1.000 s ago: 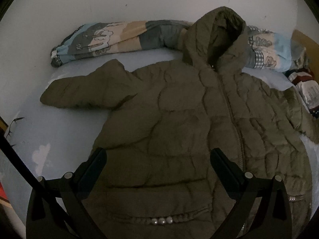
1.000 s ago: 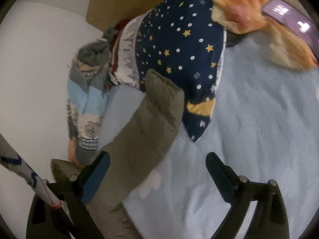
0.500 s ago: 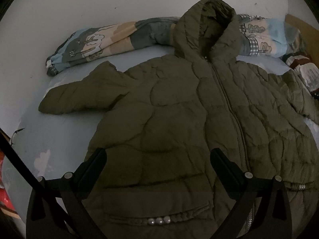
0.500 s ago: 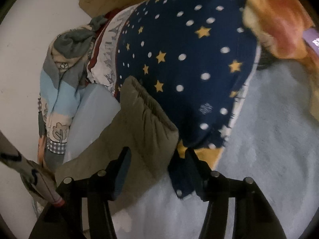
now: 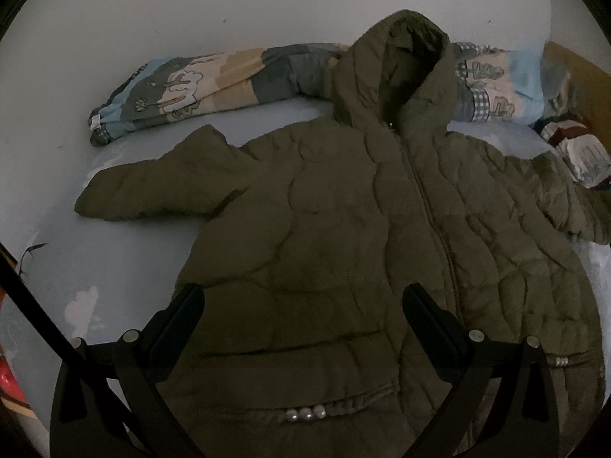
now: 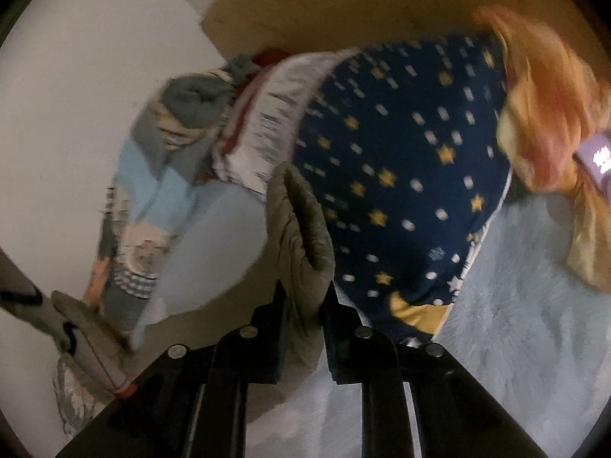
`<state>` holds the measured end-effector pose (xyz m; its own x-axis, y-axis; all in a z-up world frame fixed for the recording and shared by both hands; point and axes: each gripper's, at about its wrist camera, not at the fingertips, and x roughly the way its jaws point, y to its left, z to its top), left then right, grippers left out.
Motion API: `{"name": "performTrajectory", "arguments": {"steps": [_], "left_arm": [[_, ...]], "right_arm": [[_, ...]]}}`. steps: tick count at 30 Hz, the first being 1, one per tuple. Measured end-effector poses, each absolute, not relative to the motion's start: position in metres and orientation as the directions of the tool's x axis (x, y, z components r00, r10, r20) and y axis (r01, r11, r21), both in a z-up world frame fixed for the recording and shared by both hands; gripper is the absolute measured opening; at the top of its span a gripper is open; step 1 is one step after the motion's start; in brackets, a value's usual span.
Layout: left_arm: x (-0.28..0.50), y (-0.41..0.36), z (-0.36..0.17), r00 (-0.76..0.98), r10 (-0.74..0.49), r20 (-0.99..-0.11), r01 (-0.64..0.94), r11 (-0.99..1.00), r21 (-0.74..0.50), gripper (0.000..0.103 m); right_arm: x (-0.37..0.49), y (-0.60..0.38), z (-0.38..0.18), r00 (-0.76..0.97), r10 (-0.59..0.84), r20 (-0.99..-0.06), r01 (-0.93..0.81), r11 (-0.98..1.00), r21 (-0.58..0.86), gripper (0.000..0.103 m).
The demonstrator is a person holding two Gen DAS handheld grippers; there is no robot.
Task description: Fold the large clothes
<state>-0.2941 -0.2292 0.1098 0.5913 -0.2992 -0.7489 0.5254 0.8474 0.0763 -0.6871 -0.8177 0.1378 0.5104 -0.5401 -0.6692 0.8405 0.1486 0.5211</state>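
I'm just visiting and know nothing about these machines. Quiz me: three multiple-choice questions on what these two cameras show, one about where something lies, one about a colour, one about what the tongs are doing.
1. Where does the jacket's hood lie?
A. Against the patterned quilt by the wall
B. Under the hem
C. Folded over the zip

2. What colour is the jacket?
A. Red
B. Olive green
C. White

3. What are the right tongs doing?
A. Hanging wide open
B. Clamped on the jacket's sleeve cuff
C. Holding the starry pillow

Answers: 1 A, the hood rests on the patterned quilt. 2 B, its quilted front is olive. 3 B, the sleeve cuff is pinched between both fingers; the left tongs hang open over the jacket.
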Motion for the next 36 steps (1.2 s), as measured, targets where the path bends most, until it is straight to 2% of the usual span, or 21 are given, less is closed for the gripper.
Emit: {"name": "performTrajectory", "arguments": {"steps": [12, 19, 28, 36], "left_arm": [[-0.282, -0.188, 0.135, 0.582, -0.347, -0.735, 0.497, 0.868, -0.016, 0.103], [-0.274, -0.169, 0.141, 0.580, -0.350, -0.736, 0.474, 0.880, -0.044, 0.103], [-0.273, -0.164, 0.142, 0.575, -0.349, -0.740, 0.468, 0.882, -0.053, 0.103], [-0.268, -0.164, 0.141, 0.568, -0.342, -0.748, 0.461, 0.886, -0.055, 0.103]], "right_arm": [[-0.591, -0.717, 0.278, 0.662, -0.542, -0.517, 0.747, 0.420, 0.516, 0.018], [-0.509, -0.643, 0.320, 0.756, -0.457, -0.469, 0.653, 0.573, 0.495, 0.018], [-0.403, -0.564, 0.315, 0.826, -0.290, -0.484, 0.523, 0.713, 0.466, 0.018], [-0.334, -0.524, 0.256, 0.820, -0.152, -0.552, 0.458, 0.753, 0.474, 0.018]]}}
